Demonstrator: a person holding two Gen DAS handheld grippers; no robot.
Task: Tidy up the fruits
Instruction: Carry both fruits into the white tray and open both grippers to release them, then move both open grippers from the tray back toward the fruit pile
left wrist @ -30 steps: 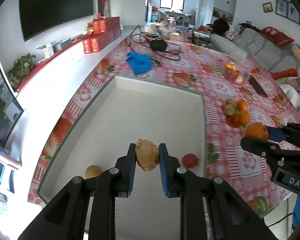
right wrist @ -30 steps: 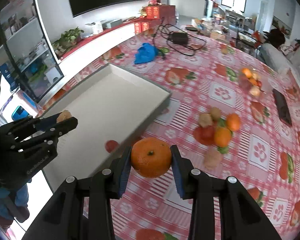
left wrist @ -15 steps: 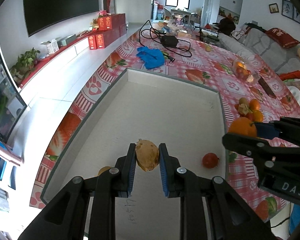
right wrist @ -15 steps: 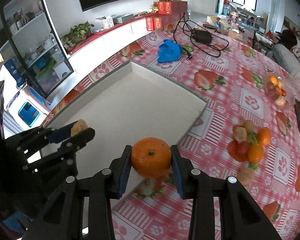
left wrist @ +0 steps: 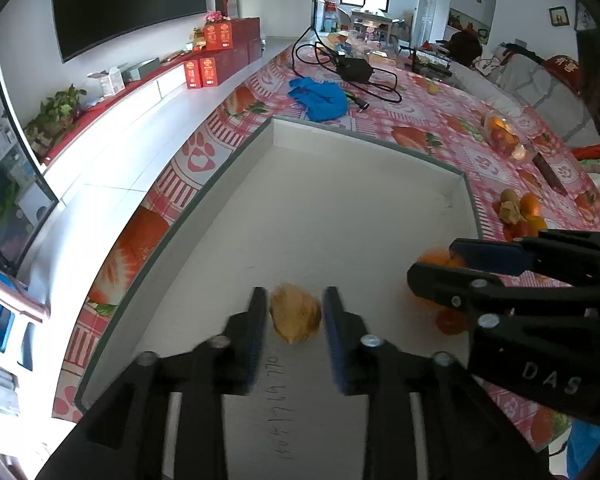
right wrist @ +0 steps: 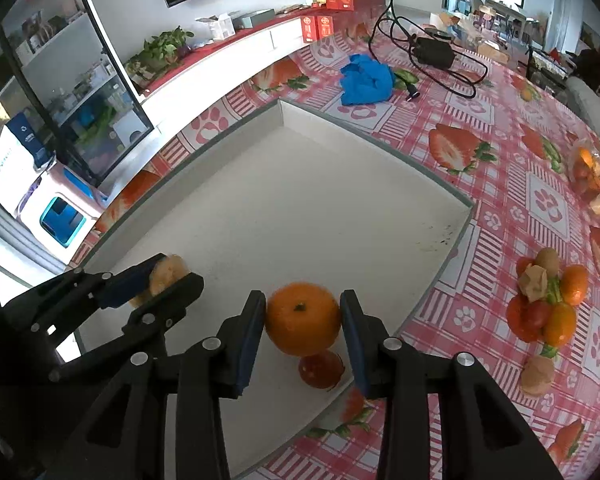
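My left gripper (left wrist: 296,312) is shut on a tan, papery husked fruit (left wrist: 295,313) and holds it over the near part of the white tray (left wrist: 364,140). It also shows in the right wrist view (right wrist: 168,276). My right gripper (right wrist: 303,322) is shut on an orange (right wrist: 302,324) above the tray's near right part (right wrist: 380,152); it shows in the left wrist view (left wrist: 436,266). A small red fruit (right wrist: 321,369) lies in the tray under the orange.
A pile of oranges, red fruits and husked fruits (right wrist: 548,300) lies on the strawberry-print tablecloth right of the tray. A blue cloth (right wrist: 366,80), a black power brick with cables (right wrist: 434,54) and a clear fruit container (right wrist: 590,180) lie farther back.
Both grippers have moved forward over the tray with their fruits. The right gripper has come in from the tablecloth to above the red fruit. The small brown fruit at the tray's near left is out of view.
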